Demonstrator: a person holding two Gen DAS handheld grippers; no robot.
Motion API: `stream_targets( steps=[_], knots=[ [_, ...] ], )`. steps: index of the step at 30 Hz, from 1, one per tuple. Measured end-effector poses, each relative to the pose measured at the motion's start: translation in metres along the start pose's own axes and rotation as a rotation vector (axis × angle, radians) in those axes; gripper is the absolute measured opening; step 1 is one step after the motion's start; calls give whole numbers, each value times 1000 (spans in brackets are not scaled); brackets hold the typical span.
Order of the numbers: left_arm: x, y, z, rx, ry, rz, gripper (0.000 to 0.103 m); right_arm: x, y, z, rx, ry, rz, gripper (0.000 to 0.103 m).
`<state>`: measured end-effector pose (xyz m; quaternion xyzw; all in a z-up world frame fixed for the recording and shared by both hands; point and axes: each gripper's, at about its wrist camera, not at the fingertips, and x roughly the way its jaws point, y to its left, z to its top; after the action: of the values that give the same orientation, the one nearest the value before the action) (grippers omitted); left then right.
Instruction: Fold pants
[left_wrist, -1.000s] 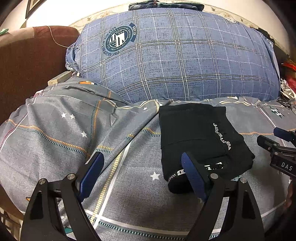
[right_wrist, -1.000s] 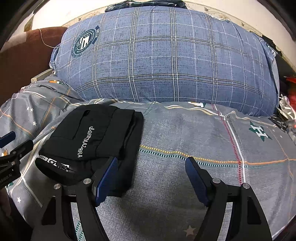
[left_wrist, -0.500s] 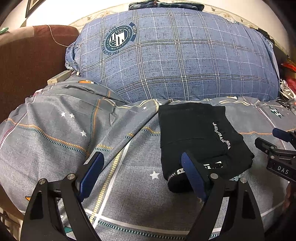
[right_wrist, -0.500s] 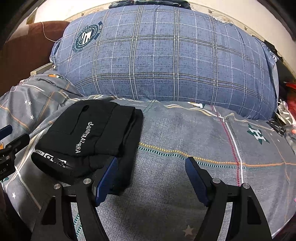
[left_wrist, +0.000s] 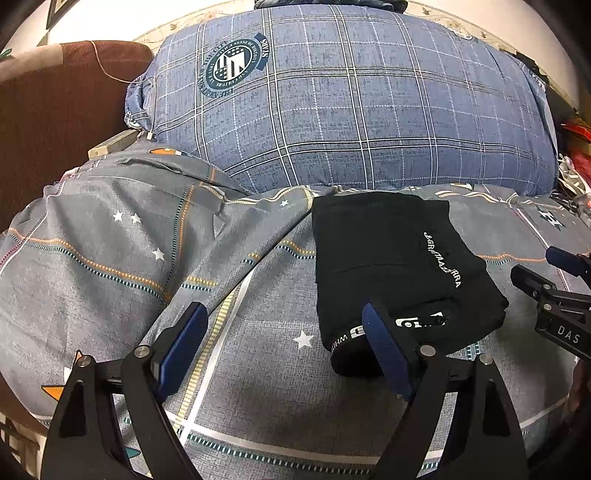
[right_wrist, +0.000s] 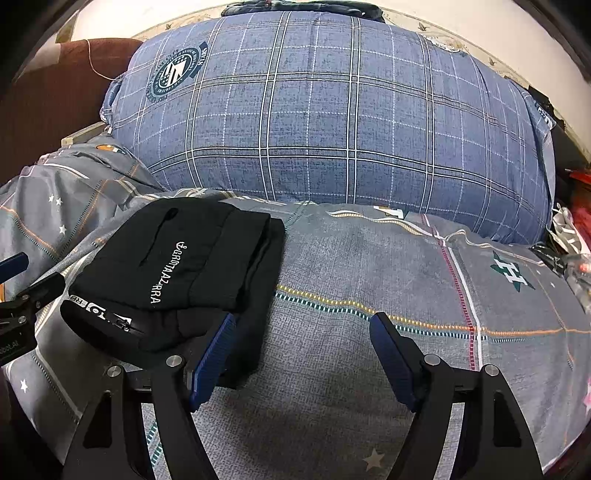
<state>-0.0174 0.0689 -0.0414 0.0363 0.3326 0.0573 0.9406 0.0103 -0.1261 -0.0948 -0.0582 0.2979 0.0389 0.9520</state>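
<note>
The black pants (left_wrist: 391, 273) lie folded into a compact bundle on the grey patterned bedsheet (left_wrist: 147, 258), white lettering and waistband facing up. In the right wrist view the pants (right_wrist: 184, 273) sit at the left. My left gripper (left_wrist: 284, 317) is open and empty, just in front and left of the bundle. My right gripper (right_wrist: 303, 325) is open and empty, just right of the bundle's near edge. The right gripper also shows at the right edge of the left wrist view (left_wrist: 550, 273). The left gripper shows at the left edge of the right wrist view (right_wrist: 22, 280).
A large blue plaid pillow (left_wrist: 351, 107) stands behind the pants, with folded dark clothes (right_wrist: 303, 7) on top. A brown headboard (left_wrist: 55, 110) is at the left. Clutter (right_wrist: 569, 243) lies at the bed's right edge.
Both grippers have drawn back slightly from the folded pants and stay open. The pants have not moved.
</note>
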Motion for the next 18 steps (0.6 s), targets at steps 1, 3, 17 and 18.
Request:
stream_targets(
  steps=[1,3,17,18],
  knots=[
    [0,-1,0,4,-1,0,86,0,0,0,-1,0,-1,77],
    [0,-3,0,13,-4,-1,86,-1,-1,0,2,-2,-1,77],
    [-3,-6,0,30,-15,-6,86,-3,-1,1,3,-8,-1,77],
    [-3,-6,0,30,-15,-5,86,-3,-1,1,3,-10,-1,77]
  ],
)
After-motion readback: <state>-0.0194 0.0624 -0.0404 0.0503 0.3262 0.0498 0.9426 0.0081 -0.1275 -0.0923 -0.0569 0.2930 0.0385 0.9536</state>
